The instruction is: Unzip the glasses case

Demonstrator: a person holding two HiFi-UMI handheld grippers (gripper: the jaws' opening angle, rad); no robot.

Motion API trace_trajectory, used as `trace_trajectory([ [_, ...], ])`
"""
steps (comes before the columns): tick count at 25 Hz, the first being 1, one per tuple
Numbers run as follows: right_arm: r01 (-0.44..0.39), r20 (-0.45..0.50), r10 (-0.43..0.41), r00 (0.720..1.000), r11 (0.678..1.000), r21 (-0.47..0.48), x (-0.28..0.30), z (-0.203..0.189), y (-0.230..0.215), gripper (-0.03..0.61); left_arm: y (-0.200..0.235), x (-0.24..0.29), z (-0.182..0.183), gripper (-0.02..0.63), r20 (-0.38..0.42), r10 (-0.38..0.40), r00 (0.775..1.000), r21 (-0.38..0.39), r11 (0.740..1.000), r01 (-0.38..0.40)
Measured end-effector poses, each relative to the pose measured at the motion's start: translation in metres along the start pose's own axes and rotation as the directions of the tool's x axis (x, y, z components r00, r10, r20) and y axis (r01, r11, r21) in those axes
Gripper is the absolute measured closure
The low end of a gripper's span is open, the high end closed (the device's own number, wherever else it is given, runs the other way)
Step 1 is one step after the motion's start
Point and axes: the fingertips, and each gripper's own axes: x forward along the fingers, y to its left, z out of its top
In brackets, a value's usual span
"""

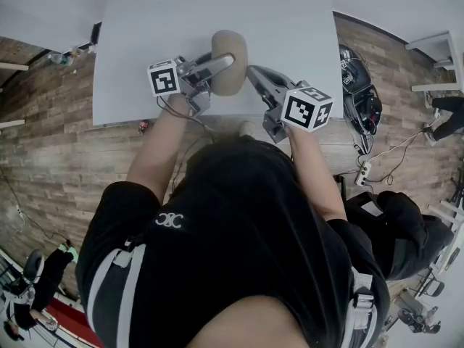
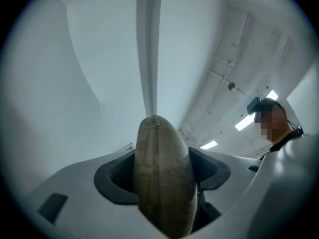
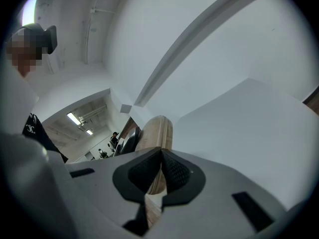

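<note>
clamping glasses case [image 2: 165, 193], left claw [image 2: 162, 169]

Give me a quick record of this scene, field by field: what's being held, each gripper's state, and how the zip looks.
Object: beige glasses case, over the white table
Left gripper: shut on the glasses case, jaws clamping its two sides
Right gripper: jaws together at the case's right edge; whether they pinch a zip pull cannot be told
Zip: seam looks closed where it shows
Task stage: unzipping not yet done
</note>
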Motion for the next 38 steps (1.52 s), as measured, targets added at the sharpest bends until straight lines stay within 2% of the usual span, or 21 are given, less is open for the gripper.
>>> trace_trajectory([
  [6, 0.0, -0.008, 0.0, 1.0, 1.0, 0.002, 0.0, -0.002, -0.002, 0.555, -0.001, 0.005, 0.007, 0.302, 0.08, -0.026, 0.996, -0.083, 0.996, 0.033],
  [17, -0.007, -0.001, 0.007, 1.0, 1.0, 0.012, 0.001, -0.011, 0.0, 0.555, 0.005, 0.003, 0.025, 0.302, 0.207, -0.011, 0.978, -0.148, 0.988, 0.042],
  [31, 0.008, -0.035, -0.008, 0.999, 1.0, 0.008, 0.002, -0.022, 0.0, 0.557, 0.012, -0.003, 0.029, 0.302, 0.261, 0.026, 0.965, -0.182, 0.983, 0.023],
  [38, -0.014, -0.023, 0.015, 1.0, 0.999, 0.047, 0.0, -0.016, -0.002, 0.557, 0.018, 0.0, 0.039, 0.302, 0.332, 0.028, 0.943, -0.219, 0.975, 0.048],
])
